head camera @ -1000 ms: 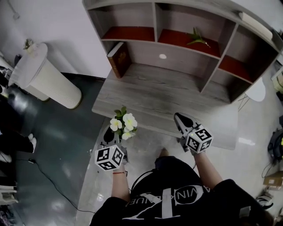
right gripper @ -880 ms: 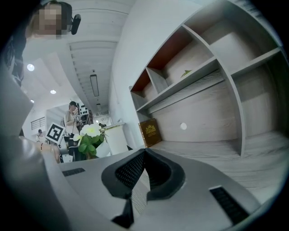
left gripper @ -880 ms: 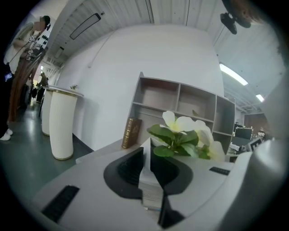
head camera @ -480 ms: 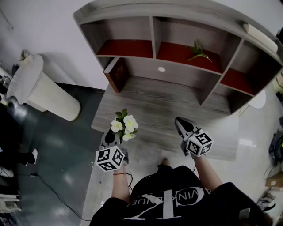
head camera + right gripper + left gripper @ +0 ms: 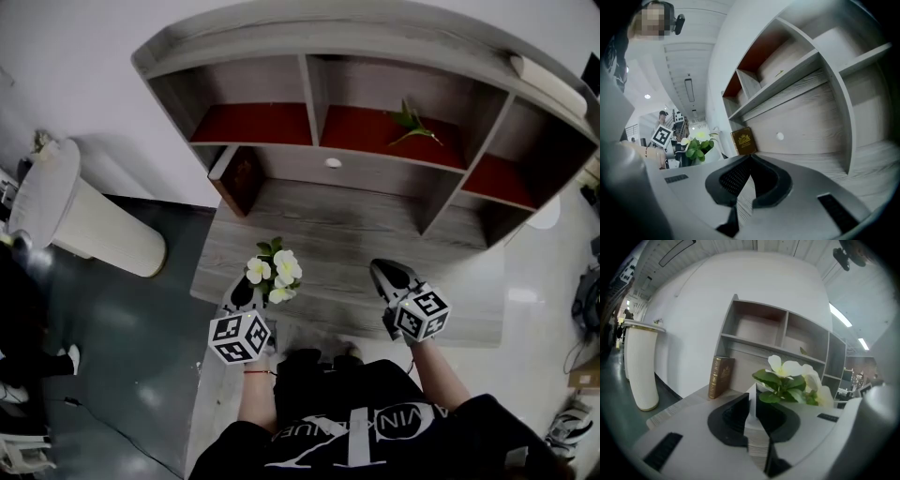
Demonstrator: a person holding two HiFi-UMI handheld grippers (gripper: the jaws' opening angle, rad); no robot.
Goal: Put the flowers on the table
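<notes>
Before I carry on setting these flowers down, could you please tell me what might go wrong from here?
1. The left gripper grips the flowers only low down, on a thin white part. The blooms lean off to one side, so the bunch may twist or slip.
2. The flowers seem to hang near the front edge of the table. Released there, they could drop to the floor, so carry them further in first.

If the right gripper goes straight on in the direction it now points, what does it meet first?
Probably the shelf's back panel, near the book, after passing over the table top; depth is unclear.
</notes>
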